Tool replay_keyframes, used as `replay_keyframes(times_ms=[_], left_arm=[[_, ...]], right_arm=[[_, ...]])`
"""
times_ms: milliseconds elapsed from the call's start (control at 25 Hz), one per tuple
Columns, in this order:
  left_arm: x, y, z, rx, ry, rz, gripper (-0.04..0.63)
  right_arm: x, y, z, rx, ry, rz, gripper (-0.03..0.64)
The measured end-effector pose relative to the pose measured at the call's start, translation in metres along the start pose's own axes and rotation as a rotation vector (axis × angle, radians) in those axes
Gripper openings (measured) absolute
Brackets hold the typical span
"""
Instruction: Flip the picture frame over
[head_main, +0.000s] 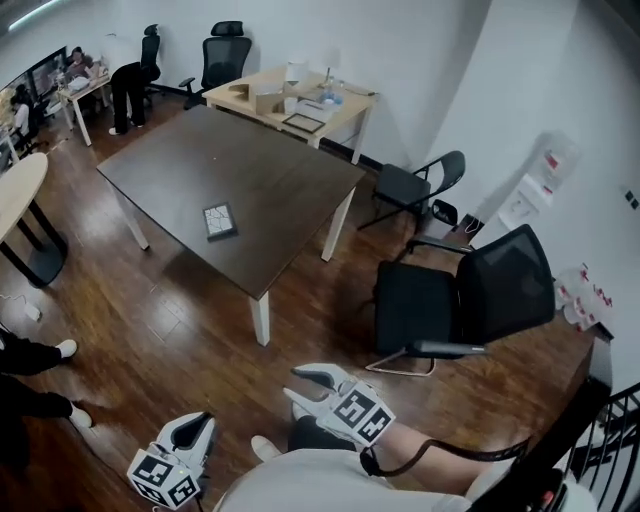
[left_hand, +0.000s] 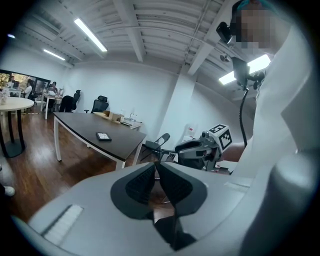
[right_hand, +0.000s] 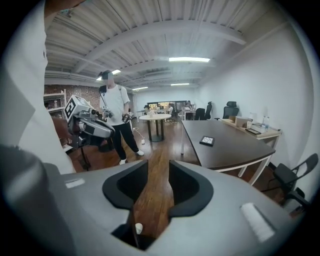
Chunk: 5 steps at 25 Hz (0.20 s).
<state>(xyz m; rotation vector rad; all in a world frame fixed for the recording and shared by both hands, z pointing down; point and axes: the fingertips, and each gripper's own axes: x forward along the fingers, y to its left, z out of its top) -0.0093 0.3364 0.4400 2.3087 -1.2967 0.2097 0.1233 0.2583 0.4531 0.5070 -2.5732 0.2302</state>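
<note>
The picture frame lies flat on the dark brown table, near its front half; the pale patterned side faces up. It also shows small in the left gripper view as the frame and in the right gripper view as the frame. Both grippers hang low near my body, far from the table. My left gripper is shut with nothing between its jaws. My right gripper is open and empty, over the wooden floor.
A black office chair stands right of the table's near corner, a folding chair behind it. A light wood desk with boxes stands at the back, a round table at the left. A person stands nearby.
</note>
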Motion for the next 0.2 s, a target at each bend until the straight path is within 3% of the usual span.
replay_keyframes(times_ms=[200], left_arm=[[-0.0013, -0.0035, -0.0096, -0.015, 0.004, 0.010, 0.032]], right_arm=[[-0.0013, 0.0016, 0.0024, -0.011, 0.001, 0.007, 0.133]])
